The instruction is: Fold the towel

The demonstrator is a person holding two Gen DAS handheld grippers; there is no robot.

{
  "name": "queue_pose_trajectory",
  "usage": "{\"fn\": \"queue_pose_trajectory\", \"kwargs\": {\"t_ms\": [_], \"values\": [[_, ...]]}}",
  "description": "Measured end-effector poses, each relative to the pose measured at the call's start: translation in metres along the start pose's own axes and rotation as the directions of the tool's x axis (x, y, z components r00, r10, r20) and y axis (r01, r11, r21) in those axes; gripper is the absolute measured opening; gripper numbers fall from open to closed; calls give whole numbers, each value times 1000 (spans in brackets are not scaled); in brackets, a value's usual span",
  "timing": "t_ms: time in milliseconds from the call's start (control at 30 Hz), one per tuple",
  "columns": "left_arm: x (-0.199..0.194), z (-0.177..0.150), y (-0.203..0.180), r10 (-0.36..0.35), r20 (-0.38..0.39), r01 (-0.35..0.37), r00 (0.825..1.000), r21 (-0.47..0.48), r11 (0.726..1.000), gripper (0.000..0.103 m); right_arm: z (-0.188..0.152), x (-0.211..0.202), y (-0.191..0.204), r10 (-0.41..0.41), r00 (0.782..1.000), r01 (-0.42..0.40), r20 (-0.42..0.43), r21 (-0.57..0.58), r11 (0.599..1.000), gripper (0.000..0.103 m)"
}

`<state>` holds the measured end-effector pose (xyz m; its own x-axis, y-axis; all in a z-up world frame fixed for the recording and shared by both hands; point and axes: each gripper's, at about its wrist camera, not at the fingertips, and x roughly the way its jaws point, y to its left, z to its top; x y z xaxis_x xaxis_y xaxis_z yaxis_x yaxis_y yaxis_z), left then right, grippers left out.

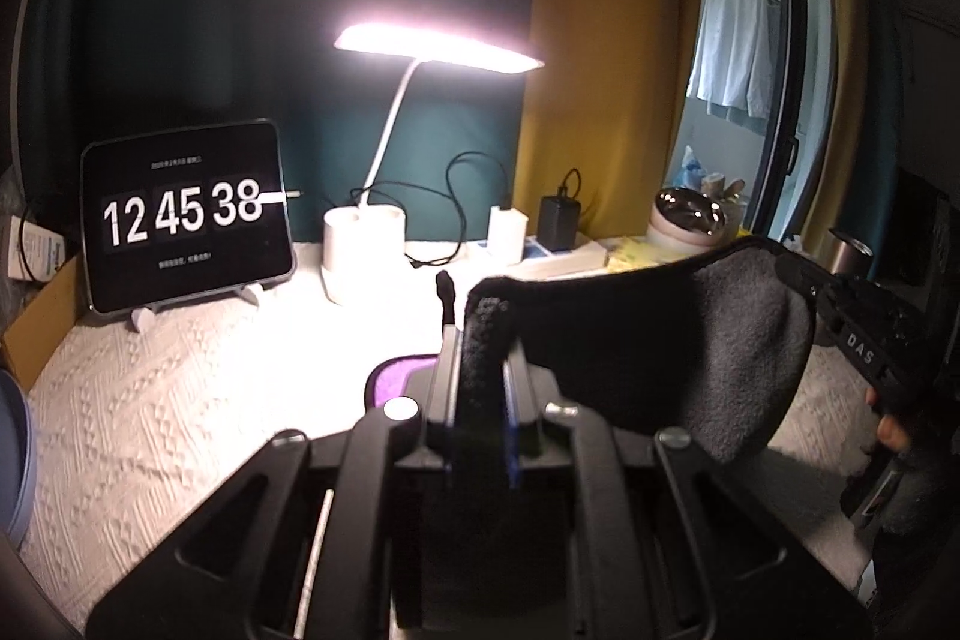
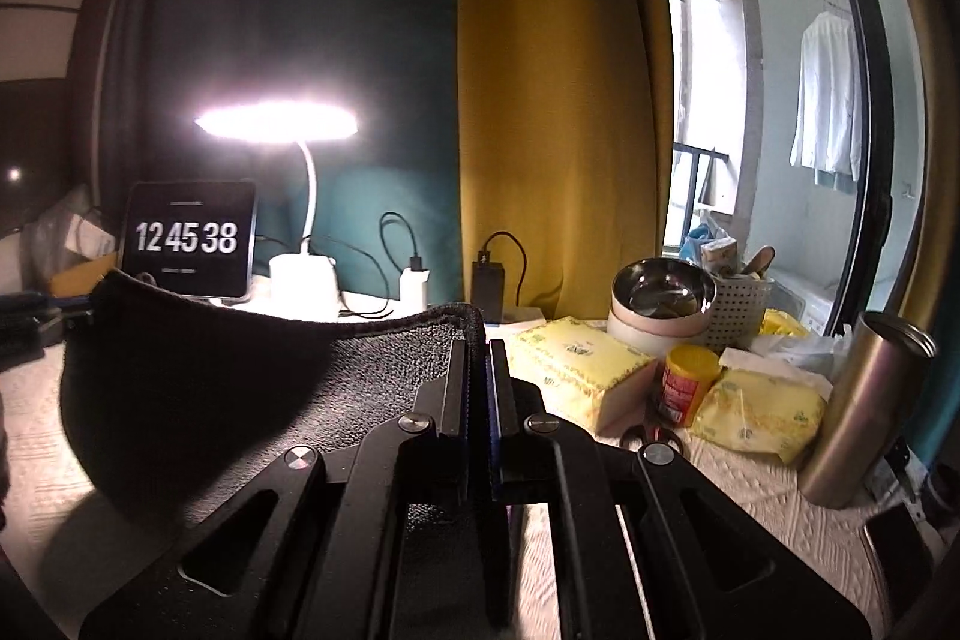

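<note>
Held aloft above the counter [image 1: 180,388], clear of its white cover: dark towel [image 1: 648,340], sagging between both tools. Left tool [image 1: 480,340] clamped on one top corner; right tool [image 2: 478,340] clamped on the other. Best done by keeping the top edge taut and level, lowering toward the near edge, away from lamp [image 1: 360,250] and tissue packs [image 2: 576,364].

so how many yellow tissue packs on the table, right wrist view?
2. One yellow tissue pack lies just right of the right gripper, in front of the steel bowl. The other sits between the red-labelled jar and the metal tumbler. More may be hidden behind.
</note>
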<state>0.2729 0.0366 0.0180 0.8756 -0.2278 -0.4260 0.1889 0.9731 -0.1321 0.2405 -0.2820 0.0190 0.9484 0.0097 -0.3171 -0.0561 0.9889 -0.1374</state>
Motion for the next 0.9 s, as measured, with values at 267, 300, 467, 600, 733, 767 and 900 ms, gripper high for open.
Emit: {"fn": "queue_pose_trajectory", "kwargs": {"t_ms": [267, 300, 467, 600, 733, 767, 900], "values": [[39, 12, 9, 30, -17, -30, 999, -2, 1000, 12, -3, 39, -3, -12, 999, 11, -41, -24, 1000, 5], [44, 13, 9, 41, -17, -41, 999, 7, 999, 12, -4, 44, -4, -11, 998, 9, -57, -27, 1000, 5], [73, 12, 9, 72, -57, -69, 996, 50, 996, 12, -5, 68, -11, -3, 992, 3, -123, -1, 1000, 5], [92, 8, 7, 94, -86, -87, 992, 76, 993, 12, -9, 88, -12, -12, 983, 11, -181, -5, 1000, 5], [112, 4, 8, 103, -137, -93, 985, 76, 993, 12, -15, 108, -8, 2, 967, -7, -253, -18, 1000, 5], [117, 4, 9, 100, -156, -90, 983, 75, 993, 12, -17, 112, -7, 11, 963, -16, -268, -14, 1000, 5], [130, -2, 11, 100, -204, -87, 974, 71, 994, 12, -28, 129, -3, 4, 943, -19, -333, -42, 999, 5]]}}
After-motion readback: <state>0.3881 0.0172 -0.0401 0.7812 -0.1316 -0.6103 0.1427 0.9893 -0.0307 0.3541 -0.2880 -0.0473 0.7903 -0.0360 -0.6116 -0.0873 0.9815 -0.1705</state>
